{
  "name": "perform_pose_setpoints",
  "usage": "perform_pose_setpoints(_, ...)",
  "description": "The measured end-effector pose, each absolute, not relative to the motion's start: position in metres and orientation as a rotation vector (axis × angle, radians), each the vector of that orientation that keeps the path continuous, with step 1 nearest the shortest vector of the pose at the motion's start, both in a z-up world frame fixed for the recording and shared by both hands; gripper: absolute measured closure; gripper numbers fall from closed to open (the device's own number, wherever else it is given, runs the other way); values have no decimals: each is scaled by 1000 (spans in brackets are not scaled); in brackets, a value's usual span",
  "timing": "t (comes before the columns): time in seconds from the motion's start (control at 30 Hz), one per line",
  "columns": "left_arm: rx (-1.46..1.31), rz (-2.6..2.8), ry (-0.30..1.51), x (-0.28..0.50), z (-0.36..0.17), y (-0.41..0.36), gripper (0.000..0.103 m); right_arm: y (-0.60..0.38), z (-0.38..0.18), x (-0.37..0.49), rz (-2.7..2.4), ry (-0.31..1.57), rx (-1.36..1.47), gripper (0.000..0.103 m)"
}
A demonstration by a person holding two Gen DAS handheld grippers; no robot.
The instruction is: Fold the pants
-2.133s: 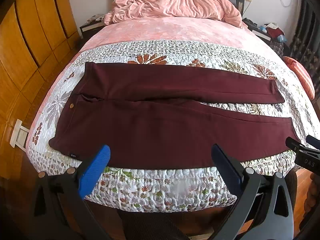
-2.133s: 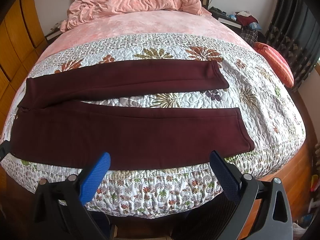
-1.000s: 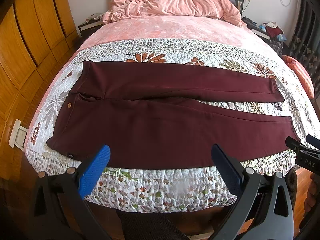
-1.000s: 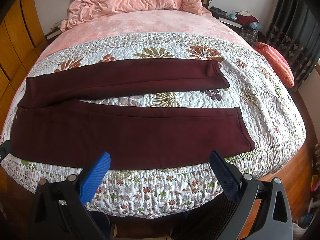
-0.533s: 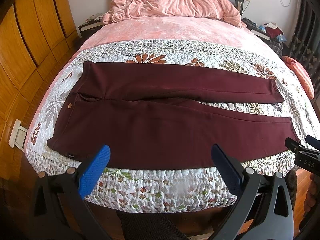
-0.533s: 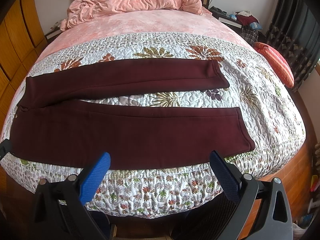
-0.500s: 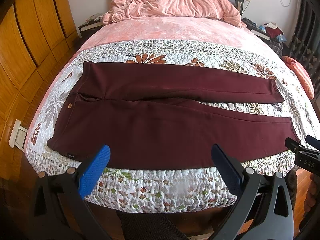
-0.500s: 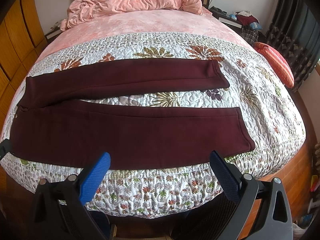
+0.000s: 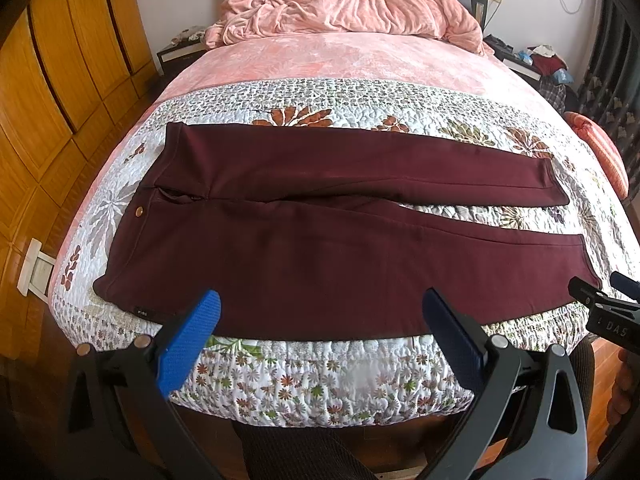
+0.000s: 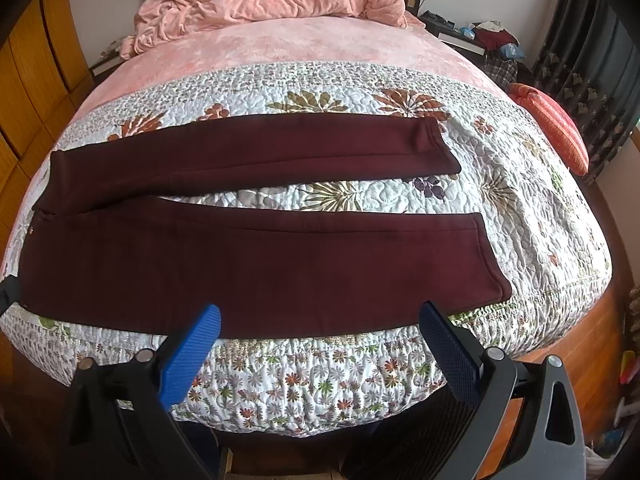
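Note:
Maroon pants [image 9: 320,256] lie flat across the foot of the bed, waistband to the left, both legs spread apart and running right; they also show in the right wrist view [image 10: 256,264]. My left gripper [image 9: 320,312] is open and empty, held off the bed's near edge below the hip area. My right gripper [image 10: 320,322] is open and empty, off the near edge below the near leg. The right gripper's tip also shows in the left wrist view [image 9: 604,312], near the near leg's cuff.
The floral quilt [image 9: 320,376] covers the bed's foot; a pink blanket [image 9: 344,0] is bunched at the headboard. Wooden wardrobe doors [image 9: 60,80] stand left. An orange cushion [image 10: 556,124] and dark curtains [image 10: 592,60] are on the right, cluttered nightstand behind.

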State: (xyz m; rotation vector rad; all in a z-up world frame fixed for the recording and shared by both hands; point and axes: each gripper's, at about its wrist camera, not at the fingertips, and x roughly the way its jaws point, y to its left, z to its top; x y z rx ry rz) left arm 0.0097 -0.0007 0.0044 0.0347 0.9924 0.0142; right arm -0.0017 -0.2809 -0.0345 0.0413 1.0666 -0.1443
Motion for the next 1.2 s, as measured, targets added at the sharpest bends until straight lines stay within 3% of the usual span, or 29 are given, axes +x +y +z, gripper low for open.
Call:
perform_pose_setpoints(0.47, 27, 14, 1007, 19, -4, 1, 3, -300, -35, 19, -66, 1070, 95, 4)
perform_pose_setpoints(0.63, -23, -3, 1001, 48, -5, 3, 3, -388, -26, 92, -72, 1025, 183, 4)
perform_pose_setpoints(0.9, -114, -139, 1010, 133, -15, -35, 3, -507, -80, 246, 31, 1232, 341, 4)
perform_pose_setpoints(1.2, -146, -179, 1078, 232, -53, -85, 3, -542, -144, 324, 107, 1330, 300, 4)
